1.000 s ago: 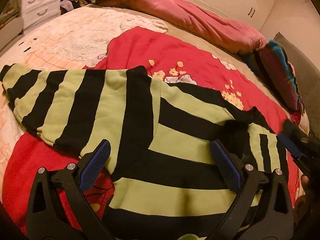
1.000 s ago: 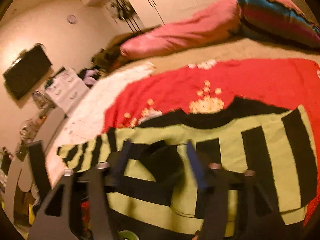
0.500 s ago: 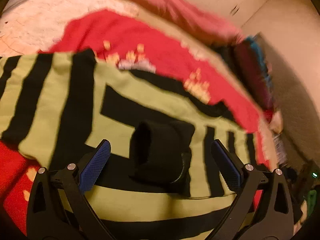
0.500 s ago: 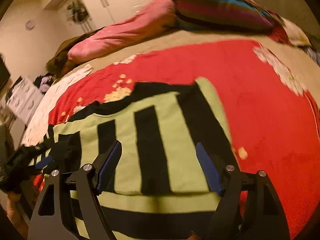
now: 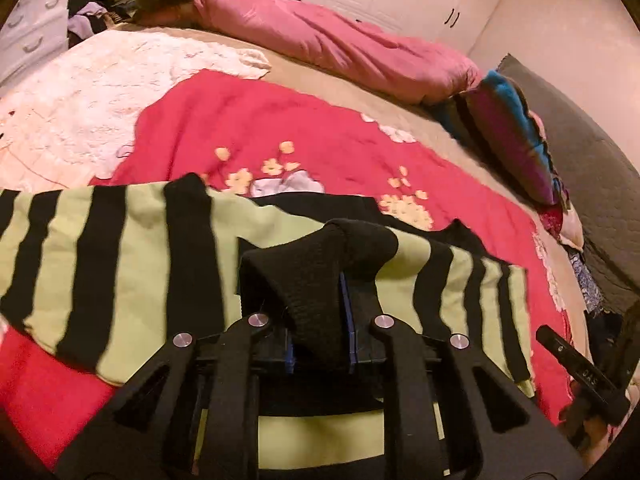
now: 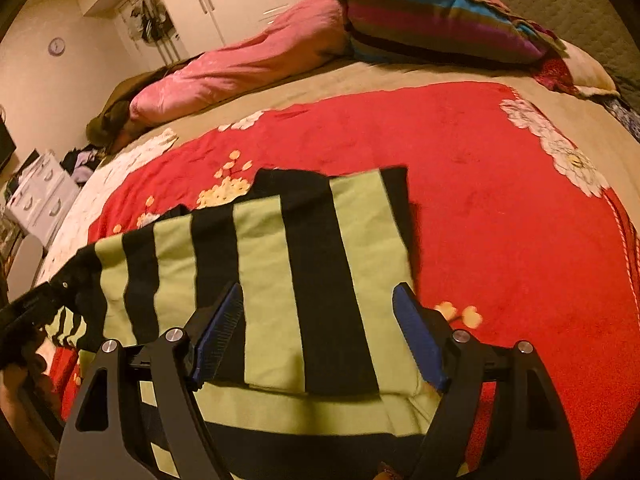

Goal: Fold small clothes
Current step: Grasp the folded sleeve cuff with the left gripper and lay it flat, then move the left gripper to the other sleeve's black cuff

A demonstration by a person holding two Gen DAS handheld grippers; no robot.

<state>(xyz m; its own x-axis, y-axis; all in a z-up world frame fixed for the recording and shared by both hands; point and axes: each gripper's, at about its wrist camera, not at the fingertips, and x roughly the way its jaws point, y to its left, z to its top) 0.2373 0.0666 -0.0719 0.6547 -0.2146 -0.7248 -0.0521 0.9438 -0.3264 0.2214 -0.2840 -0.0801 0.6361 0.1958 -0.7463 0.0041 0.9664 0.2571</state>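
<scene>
**Striped sweater pinched at its cuff on the red blanket**

The striped sweater (image 5: 132, 248), lime green with black bands, lies spread on a red flowered blanket (image 5: 280, 128) that covers the bed. In the left wrist view one sleeve is folded across the body, and its black ribbed cuff (image 5: 316, 280) rises in a hump between the blue pads of the left gripper (image 5: 320, 332). The jaws are closing, and the pads already press on the cuff from both sides. The other sleeve stretches away flat toward the left edge of that view.

In the right wrist view the right gripper (image 6: 320, 336) hovers over the folded striped panel with its jaws spread wide; the blue pads stand on either side of the cloth and do not pinch it. The left gripper shows at the far left of this view, at the sweater's edge.

A pink quilt (image 6: 240, 68) and a striped pillow (image 6: 432, 28) lie along the far side of the bed.
</scene>
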